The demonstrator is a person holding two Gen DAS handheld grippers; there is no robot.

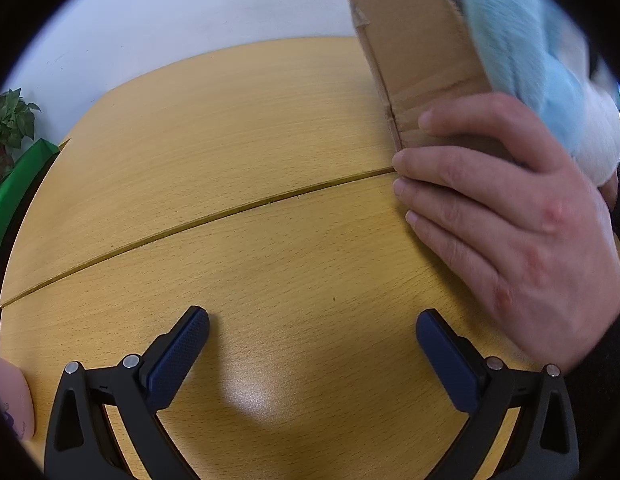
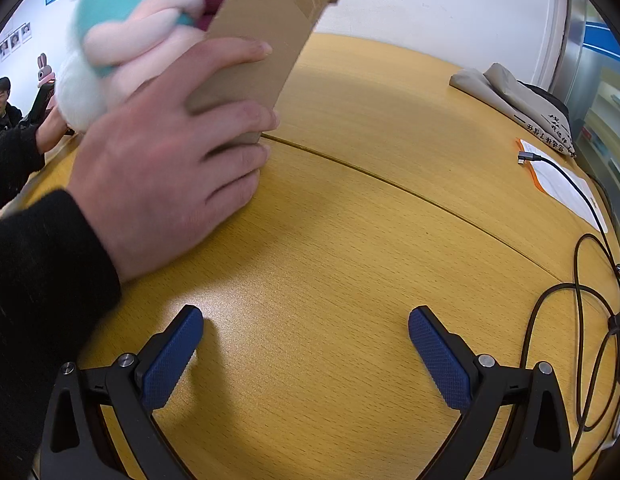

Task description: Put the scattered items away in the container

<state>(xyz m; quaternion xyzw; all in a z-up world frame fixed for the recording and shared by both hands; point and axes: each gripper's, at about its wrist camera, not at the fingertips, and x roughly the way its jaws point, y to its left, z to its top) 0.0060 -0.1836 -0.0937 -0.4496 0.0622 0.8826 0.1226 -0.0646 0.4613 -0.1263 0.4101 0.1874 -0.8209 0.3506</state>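
Observation:
A cardboard box stands tilted at the right of the left wrist view, with a hand gripping its lower corner. A fluffy blue and white plush toy spills from it. In the right wrist view the same box leans at the upper left, held by the hand, with a teal, pink and white plush beside it. My left gripper is open over bare table, empty. My right gripper is also open and empty, low over the table.
The wooden table has a seam running across it. At its right lie a folded beige cloth, a paper and a black cable. A pink object sits at the left edge. A person sits far left.

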